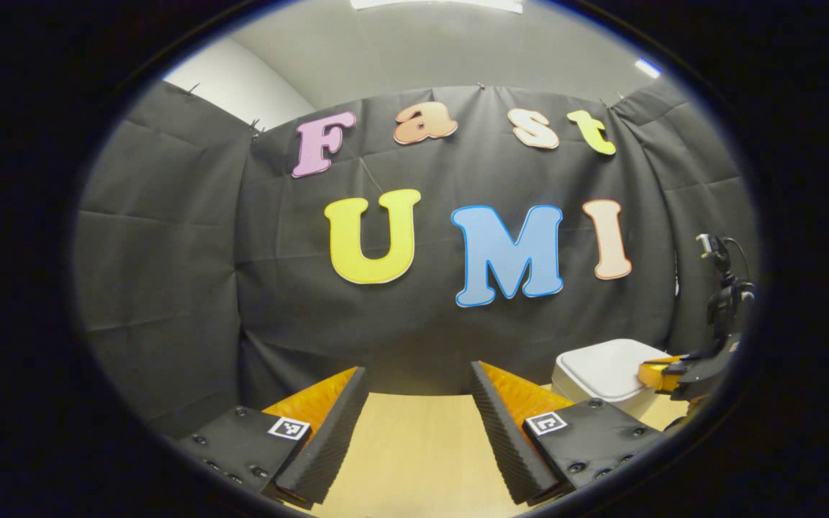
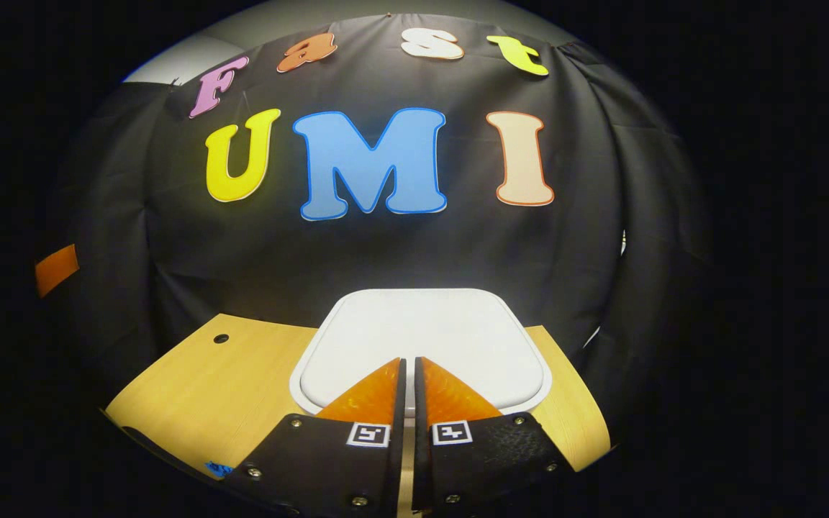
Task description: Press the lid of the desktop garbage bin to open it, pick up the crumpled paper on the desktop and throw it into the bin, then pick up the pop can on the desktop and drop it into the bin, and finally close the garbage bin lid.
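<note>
Lid (image 2: 422,331), smooth rounded-square plastic, lies beneath closed right tongs (image 2: 409,363); ridged left tongs (image 1: 419,392) gape.

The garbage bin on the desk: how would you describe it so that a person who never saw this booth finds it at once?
Start from the wooden desk in front of the black cloth wall. At its far edge, against the cloth, stands the garbage bin, with the right hand-held gripper shut just above its lid. It is the only white thing on the desk: a low box with rounded corners and a flat, closed lid.

Right claw (image 2: 409,367) closed, over white bin lid (image 2: 422,331)
</note>
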Demonstrator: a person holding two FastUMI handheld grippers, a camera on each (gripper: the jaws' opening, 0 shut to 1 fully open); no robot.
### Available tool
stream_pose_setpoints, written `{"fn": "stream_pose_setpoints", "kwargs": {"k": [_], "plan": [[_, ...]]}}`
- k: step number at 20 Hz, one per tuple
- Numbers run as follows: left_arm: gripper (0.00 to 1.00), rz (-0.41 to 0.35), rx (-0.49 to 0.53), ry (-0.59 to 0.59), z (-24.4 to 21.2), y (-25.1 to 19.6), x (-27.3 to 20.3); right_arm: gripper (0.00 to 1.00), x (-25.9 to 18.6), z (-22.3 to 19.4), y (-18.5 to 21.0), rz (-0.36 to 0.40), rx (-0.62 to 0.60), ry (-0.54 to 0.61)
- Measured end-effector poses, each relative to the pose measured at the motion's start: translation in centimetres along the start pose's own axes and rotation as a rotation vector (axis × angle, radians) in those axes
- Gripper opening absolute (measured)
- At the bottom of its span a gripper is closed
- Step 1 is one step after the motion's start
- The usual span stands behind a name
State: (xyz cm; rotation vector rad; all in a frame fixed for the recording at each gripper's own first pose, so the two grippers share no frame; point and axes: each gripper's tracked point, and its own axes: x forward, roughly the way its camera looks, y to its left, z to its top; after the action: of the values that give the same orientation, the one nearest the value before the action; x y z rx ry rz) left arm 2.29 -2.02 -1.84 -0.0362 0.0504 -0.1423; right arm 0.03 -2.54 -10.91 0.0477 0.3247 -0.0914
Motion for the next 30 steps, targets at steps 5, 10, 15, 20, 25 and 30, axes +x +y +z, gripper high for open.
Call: {"fn": "stream_pose_setpoints", "kwargs": {"k": [5, 10, 15, 20, 25, 30], "plan": [[0.90, -0.009, -0.007, 0.008, -0.2, -0.3, 0.1, 0.01, 0.0, -0.5, -0.1, -0.019, 0.007, 0.000], [0.93, -0.015, -0.010, 0.007, -0.2, -0.4, 0.0, 0.02, 0.1, -0.6, -0.1, -0.009, 0.024, 0.015], [0.93, -0.024, -0.006, 0.002, 0.0, -0.7, 0.0, 0.01, -0.1, 0.5, -0.3, 0.009, 0.025, -0.023], [0.93, -0.030, -0.010, 0.009, -0.2, -0.9, -0.1, 0.01, -1.1, 4.9, -0.6, -0.008, 0.013, -0.143], [0.93, -0.034, -0.008, 0.005, 0.0, -0.9, 0.0, 0.01, -1.8, 8.4, -1.1, -0.013, 0.017, -0.229], [0.93, -0.040, -0.006, 0.007, -0.2, -0.9, 0.3, 0.01, -4.9, 11.6, -1.6, -0.016, 0.062, -0.343]]}}
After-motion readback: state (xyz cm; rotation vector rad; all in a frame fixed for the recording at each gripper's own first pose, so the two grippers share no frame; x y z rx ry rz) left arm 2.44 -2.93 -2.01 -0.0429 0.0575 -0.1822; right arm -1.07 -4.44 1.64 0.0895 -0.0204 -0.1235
